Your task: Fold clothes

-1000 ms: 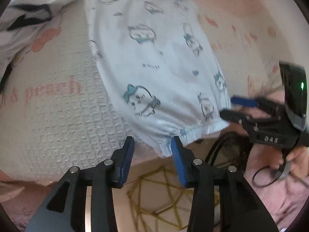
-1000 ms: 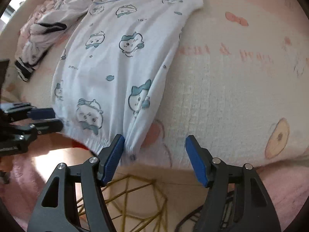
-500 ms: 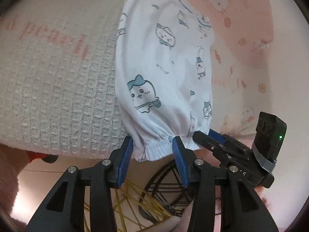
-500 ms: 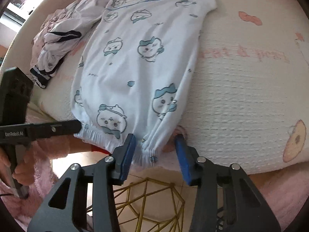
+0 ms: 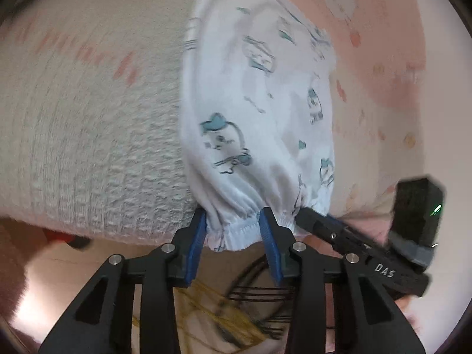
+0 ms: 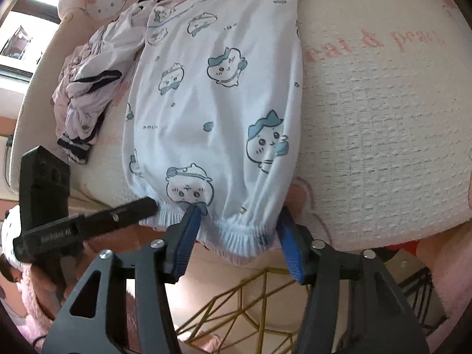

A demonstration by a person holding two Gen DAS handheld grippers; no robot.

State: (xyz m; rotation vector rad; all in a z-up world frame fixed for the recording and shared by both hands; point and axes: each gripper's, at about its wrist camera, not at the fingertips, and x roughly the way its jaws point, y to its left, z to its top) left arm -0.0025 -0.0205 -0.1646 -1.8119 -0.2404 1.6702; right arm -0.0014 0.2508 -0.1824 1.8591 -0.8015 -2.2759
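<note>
On the far left of the right wrist view, a pile of white and dark clothes (image 6: 88,88) lies bunched up on the bed, touching the top corner of the pajama pants (image 6: 218,103). The pants are white with little blue cartoon animals. They lie flat on the bumpy cream blanket (image 6: 383,132), which has pink letters on it. Their gathered stretchy hem (image 6: 236,233) hangs over the near edge of the bed.

The left gripper (image 5: 233,230) has one part of the hem between its two blue pads (image 5: 196,242). There is a gap between the pads, with the bunched cloth filling it. The pads touch the cloth on both sides, but I cannot tell if they are squeezing it tight. In the right wrist view this gripper shows as a black bar coming in from the left, with its tip at the hem.

More to the right, the right gripper (image 6: 239,233) is around the other part of the hem. Its blue pads (image 6: 290,247) are wide apart, one on each side of the cloth, so it is not pinching yet. In the left wrist view it comes in from the right, beside the hem.

Below the bed edge sits a gold wire basket (image 6: 250,309) on the floor.
</note>
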